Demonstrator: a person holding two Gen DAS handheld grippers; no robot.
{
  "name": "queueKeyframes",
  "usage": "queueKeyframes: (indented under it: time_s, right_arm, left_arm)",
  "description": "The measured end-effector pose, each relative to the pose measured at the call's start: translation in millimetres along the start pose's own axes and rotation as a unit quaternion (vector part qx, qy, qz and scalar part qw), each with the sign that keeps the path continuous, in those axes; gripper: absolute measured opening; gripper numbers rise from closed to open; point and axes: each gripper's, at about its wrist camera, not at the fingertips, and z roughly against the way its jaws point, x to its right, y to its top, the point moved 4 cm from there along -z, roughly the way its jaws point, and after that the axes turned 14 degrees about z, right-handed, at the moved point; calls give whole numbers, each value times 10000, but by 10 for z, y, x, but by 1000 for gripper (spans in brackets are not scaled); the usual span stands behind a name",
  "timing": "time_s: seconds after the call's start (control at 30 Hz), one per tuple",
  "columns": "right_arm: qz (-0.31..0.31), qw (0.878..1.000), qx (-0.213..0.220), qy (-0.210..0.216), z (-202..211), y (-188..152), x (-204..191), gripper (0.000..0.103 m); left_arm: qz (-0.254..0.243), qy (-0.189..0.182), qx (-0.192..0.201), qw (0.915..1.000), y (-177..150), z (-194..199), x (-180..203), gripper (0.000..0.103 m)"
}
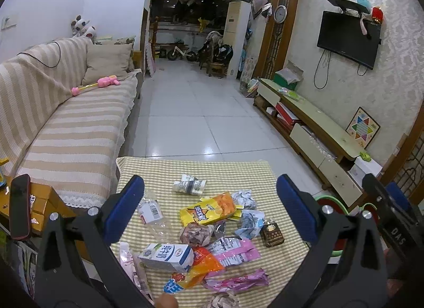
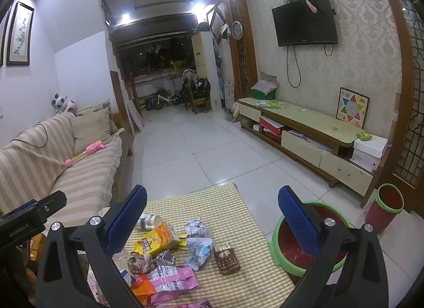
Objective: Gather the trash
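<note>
Striped sofa with pink toy; wall TV; low cabinet; clock.

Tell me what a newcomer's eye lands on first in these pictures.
A heap of crumpled wrappers, led by a yellow-orange snack bag and a white-blue milk carton, covers the checked yellow tablecloth. Right of the table stands a red basin with a green rim, behind the open right gripper.
</note>
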Motion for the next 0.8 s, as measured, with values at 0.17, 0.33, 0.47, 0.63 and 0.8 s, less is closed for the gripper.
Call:
queueKeyframes:
  time_s: [0.17, 0.33, 0.47, 0.63, 0.8]
  right_arm:
    - [-5, 10000, -23, -35, -1, 7, 16, 96]
    - [3, 10000, -22, -24, -6, 4, 20, 96]
    - [4, 10000, -24, -29, -6, 0, 16, 96]
    - [-1, 10000, -26, -28, -9, -6, 11, 96]
    - [2, 10000, -23, -27, -11, -8, 12, 96]
  left_arm:
    - [-58, 22, 82, 9999, 17, 27, 27, 98]
    - [-85, 103, 55, 9999, 4, -5, 24, 98]
    - [-96, 137, 19, 9999, -4, -28, 27, 98]
    - [-89, 165, 15, 9998, -10, -34, 18, 98]
    - [-90, 164, 12, 9998, -10, -35, 15, 98]
